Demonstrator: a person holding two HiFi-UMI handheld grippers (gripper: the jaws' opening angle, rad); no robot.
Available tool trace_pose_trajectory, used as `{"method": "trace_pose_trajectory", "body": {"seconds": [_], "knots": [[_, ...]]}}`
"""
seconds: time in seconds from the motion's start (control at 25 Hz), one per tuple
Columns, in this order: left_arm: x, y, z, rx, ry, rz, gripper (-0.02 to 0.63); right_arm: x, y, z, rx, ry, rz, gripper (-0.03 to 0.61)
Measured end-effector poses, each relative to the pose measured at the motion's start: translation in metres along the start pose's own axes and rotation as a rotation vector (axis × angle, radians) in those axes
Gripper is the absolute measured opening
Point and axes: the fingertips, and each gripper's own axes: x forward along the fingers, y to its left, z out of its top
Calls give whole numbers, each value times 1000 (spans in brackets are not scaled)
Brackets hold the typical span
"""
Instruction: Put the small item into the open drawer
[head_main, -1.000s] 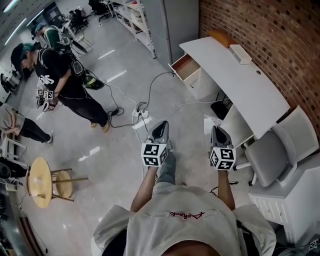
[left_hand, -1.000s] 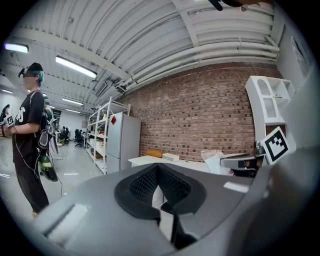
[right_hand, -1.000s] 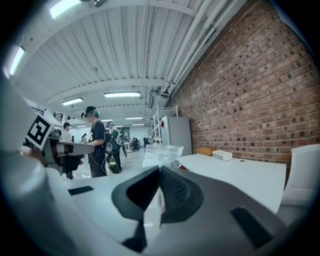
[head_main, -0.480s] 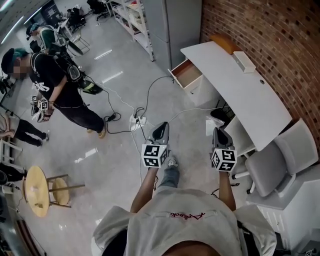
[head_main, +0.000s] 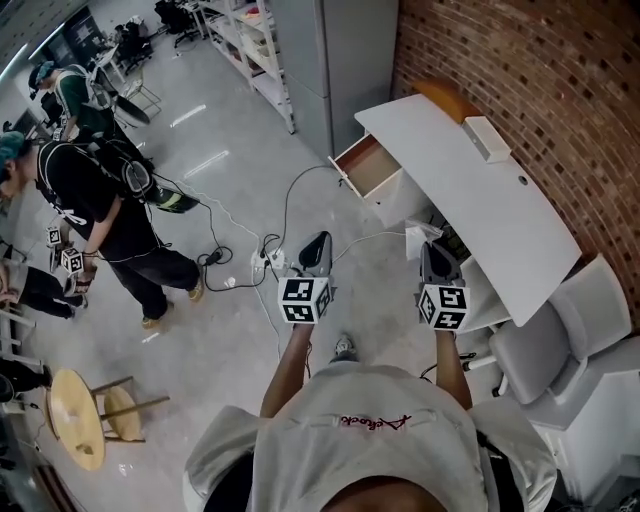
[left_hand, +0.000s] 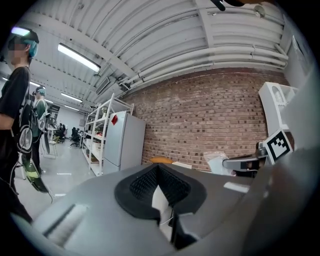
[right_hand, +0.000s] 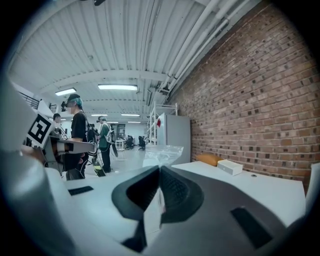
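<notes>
Right now the small clear crinkly plastic bag (right_hand: 163, 154) is sticking up out of the right gripper (right_hand: 160, 171), whose black ribbed jaws are pinching its lower edge. In the head view the bag (head_main: 422, 234) is showing at the tip of the right gripper (head_main: 432, 248), hanging in the air just short of the desk's near edge and well apart from the drawer. The left gripper (left_hand: 157, 167) is holding its jaws pressed together with nothing visible between them. In the head view the left gripper (head_main: 318, 243) is floating beside the right one, over the grey polished floor (head_main: 230, 330).

The open white drawer with a wooden inside (head_main: 368, 165) is standing pulled out from the long white desk (head_main: 470, 200), ahead of both grippers. I cannot tell whether anything is lying in it. The desk is running along a red brick wall (head_main: 540, 70). A white rectangular box (head_main: 487, 138) is lying on the desktop near the wall, and an orange rounded thing (head_main: 442, 96) is sitting at the desk's far end. A grey padded chair (head_main: 540, 345) is standing at the desk's near end. A tall grey cabinet (head_main: 335, 55) is standing beyond the drawer.

White cables and a power strip (head_main: 266, 258) are lying on the floor left of the grippers. A person in black clothes (head_main: 100, 215) is standing further left, also holding marker cubes. A round wooden stool (head_main: 77, 418) is standing at lower left.
</notes>
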Motion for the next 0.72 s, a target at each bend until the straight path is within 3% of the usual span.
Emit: {"method": "trace_pose_trajectory", "body": {"seconds": [0.28,0.72], "knots": [[58,46,9,-2,-8,-10,6,72,-8,12,-6,-1,-16,12],[100,107,19,3,-21,-5,6,144,3,21,-10,-6,-23,12]]}}
